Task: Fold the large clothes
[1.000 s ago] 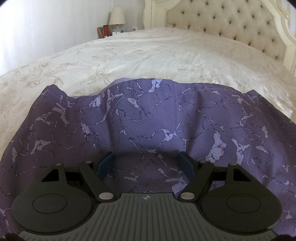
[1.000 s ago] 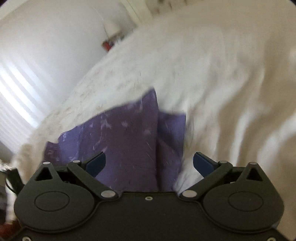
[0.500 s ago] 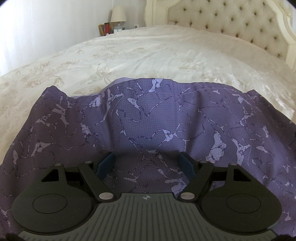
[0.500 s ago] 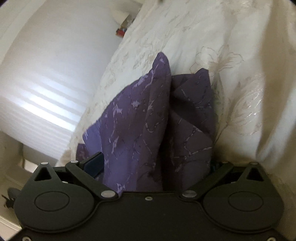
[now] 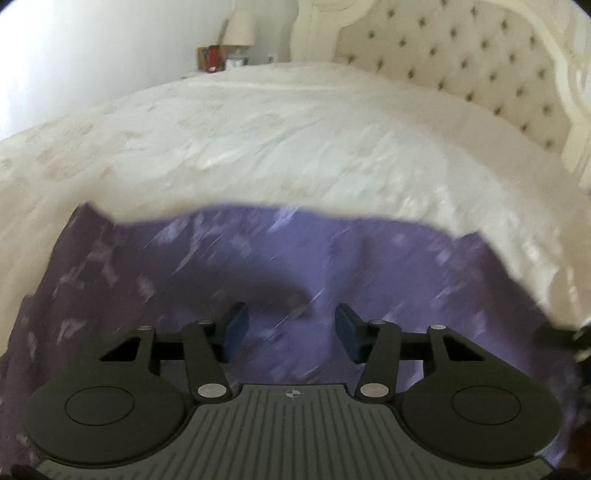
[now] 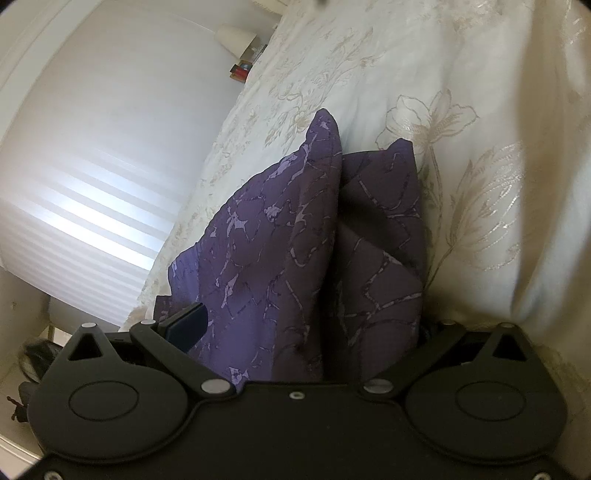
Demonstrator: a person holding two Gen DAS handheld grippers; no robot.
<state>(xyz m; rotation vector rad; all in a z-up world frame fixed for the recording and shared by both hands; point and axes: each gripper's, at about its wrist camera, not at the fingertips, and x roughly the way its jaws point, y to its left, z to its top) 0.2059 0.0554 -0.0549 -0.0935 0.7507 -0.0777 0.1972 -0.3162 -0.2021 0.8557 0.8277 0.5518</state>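
Note:
A large purple garment [image 5: 258,266] with a pale crackle print lies on the cream bedspread [image 5: 295,140]. My left gripper [image 5: 290,330] is open just above it, both blue pads bare; this view is blurred. In the right wrist view the garment [image 6: 280,236] rises in a bunched fold between the jaws of my right gripper [image 6: 310,325]. The jaws stand wide apart. The left pad [image 6: 186,326] shows beside the cloth; the right pad is hidden behind it. Grip on the cloth cannot be seen.
A tufted cream headboard [image 5: 461,55] stands at the far right. A lamp [image 5: 240,33] and small items sit on a nightstand beyond the bed. A bright window blind [image 6: 92,177] is left of the bed. The right gripper's edge [image 5: 565,338] shows at far right.
My left gripper has pulled back and lifted off the garment, so less cloth shows and the view is blurred. The right gripper has stayed around the bunched fold.

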